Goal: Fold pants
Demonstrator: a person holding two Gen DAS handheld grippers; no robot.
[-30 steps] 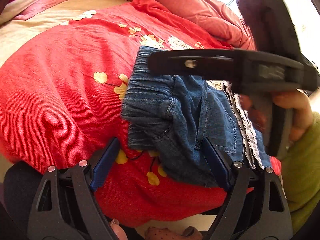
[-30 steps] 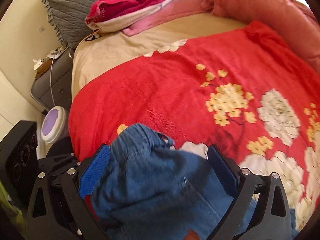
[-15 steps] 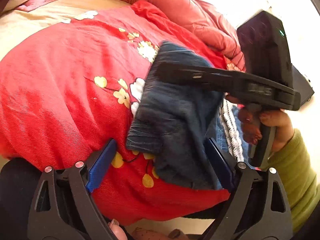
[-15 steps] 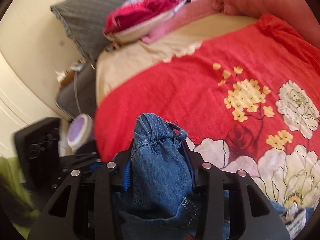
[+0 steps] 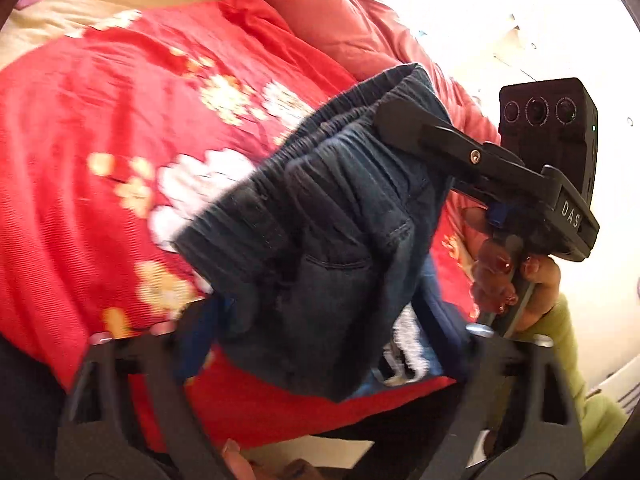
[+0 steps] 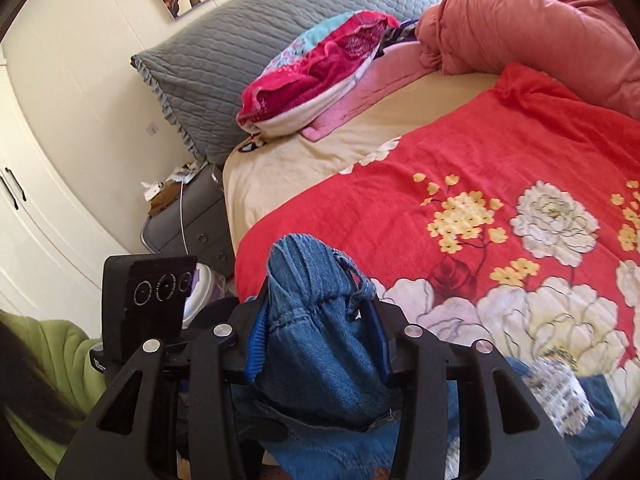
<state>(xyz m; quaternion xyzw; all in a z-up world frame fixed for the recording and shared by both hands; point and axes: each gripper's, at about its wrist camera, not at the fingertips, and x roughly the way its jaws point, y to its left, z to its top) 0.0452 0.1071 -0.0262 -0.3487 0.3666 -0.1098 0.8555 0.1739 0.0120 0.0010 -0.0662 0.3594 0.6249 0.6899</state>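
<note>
The blue denim pants [image 5: 320, 248] hang bunched above the red floral blanket [image 5: 100, 120], waistband uppermost. My right gripper [image 6: 318, 336] is shut on the gathered waistband [image 6: 308, 276]; in the left wrist view it [image 5: 404, 124] grips the pants' upper right edge. My left gripper [image 5: 320, 332] stands wide around the lower part of the pants, with the fabric between its blue pads [image 5: 192, 336]; the jaws are apart and not pressing the cloth. A white lace trim [image 6: 560, 388] lies on the blanket below.
The bed carries a red floral blanket [image 6: 500, 200], a salmon duvet [image 6: 540, 40], a grey pillow [image 6: 224, 64] and a pile of pink and red clothes [image 6: 320, 76]. A grey nightstand [image 6: 188, 220] and white wardrobe [image 6: 36, 220] stand at the left.
My right gripper closed on the waistband and lifted the pants up off the blanket. My left gripper stayed open around the lower fabric and rose with it.
</note>
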